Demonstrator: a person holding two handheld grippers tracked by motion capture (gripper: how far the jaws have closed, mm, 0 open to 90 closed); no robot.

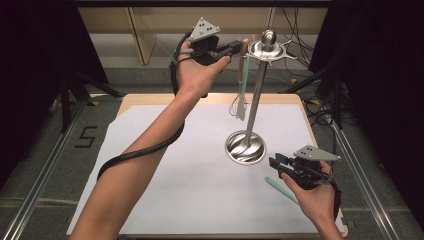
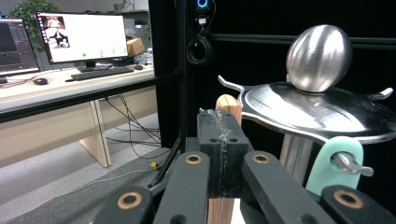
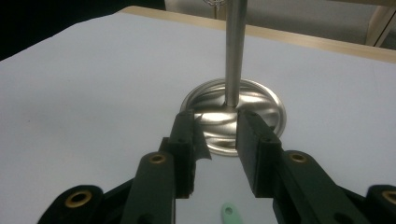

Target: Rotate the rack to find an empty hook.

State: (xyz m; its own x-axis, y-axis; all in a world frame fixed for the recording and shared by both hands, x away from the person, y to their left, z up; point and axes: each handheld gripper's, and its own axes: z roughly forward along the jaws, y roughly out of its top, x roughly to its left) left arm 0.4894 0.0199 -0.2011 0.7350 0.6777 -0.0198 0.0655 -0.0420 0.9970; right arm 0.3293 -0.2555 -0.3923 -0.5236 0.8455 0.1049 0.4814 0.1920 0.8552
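A steel utensil stand (image 1: 256, 95) rises from a round base (image 1: 245, 148) on the white mat, with a hooked disc and a ball (image 2: 319, 57) on top. High beside that disc, my left gripper (image 1: 235, 48) is shut on the wooden handle (image 2: 229, 106) of a whisk (image 1: 234, 106), which hangs down next to the pole. A teal-handled utensil (image 1: 246, 75) hangs by its loop (image 2: 334, 161) on one hook. My right gripper (image 1: 274, 166) stands open and empty low over the mat, its jaws facing the base (image 3: 266, 105). Another teal utensil (image 1: 281, 190) lies under it.
The white mat (image 1: 175, 165) covers a wooden table (image 1: 210, 99). Black curtains and metal rails flank both sides. In the left gripper view a desk with monitors (image 2: 81, 37) stands behind. Cables lie on the floor beyond the table.
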